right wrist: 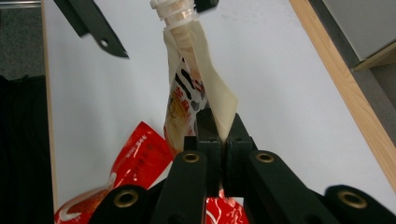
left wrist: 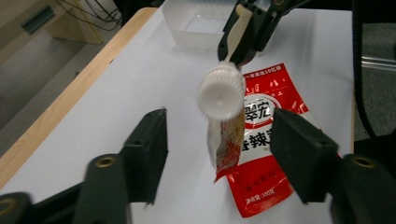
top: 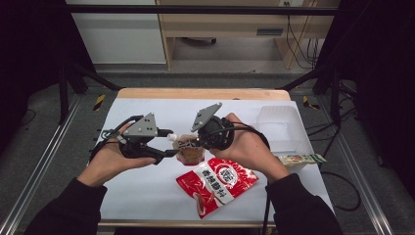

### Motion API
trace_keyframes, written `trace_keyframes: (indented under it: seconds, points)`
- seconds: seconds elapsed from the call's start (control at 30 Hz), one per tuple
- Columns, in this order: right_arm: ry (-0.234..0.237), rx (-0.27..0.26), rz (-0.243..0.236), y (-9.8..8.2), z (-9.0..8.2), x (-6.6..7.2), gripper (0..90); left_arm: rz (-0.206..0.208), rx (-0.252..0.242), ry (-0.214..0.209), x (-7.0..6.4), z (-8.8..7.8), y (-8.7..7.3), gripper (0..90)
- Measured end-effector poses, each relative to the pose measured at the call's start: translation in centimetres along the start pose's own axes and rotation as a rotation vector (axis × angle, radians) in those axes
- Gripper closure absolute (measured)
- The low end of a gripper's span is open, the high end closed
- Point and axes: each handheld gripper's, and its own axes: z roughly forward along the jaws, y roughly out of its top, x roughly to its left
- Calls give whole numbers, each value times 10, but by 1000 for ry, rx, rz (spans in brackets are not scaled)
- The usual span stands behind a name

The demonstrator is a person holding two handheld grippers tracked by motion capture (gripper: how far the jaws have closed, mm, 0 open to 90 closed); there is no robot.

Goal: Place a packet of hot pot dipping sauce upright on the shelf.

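A spout pouch [top: 190, 152] with a white ribbed cap [left wrist: 220, 92] hangs above the white table. My right gripper [right wrist: 217, 128] is shut on the pouch's [right wrist: 196, 88] lower edge and holds it up, cap [right wrist: 175, 9] pointing away from it. My left gripper [left wrist: 220, 123] is open, one jaw on each side of the cap, with a clear gap on both sides. In the high view the left gripper [top: 169, 143] faces the right gripper [top: 193, 142] across the pouch near the table's middle.
A red sauce packet [top: 215, 183] lies flat on the white mat just below the pouch. A clear plastic container [top: 281, 125] stands at the back right. Another long packet [top: 298, 159] lies at the right edge. The wooden table edge [top: 203, 93] runs along the back.
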Motion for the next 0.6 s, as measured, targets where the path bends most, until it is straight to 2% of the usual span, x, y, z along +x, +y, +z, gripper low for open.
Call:
trace_keyframes:
  seconds: [0.1,0.27,0.5,0.6]
  points:
    - [-10,3,5,-5,-3,-5,886,-14,-18,13,0,-3,-2,281]
    - [-22,19,10,-14,-7,-12,885,-40,15,52,2,-4,-16,192]
    - [-45,23,11,-23,-21,-23,885,-81,31,100,0,-9,-47,156]
    - [-59,32,9,-26,-28,-28,885,-103,30,103,-1,-8,-63,148]
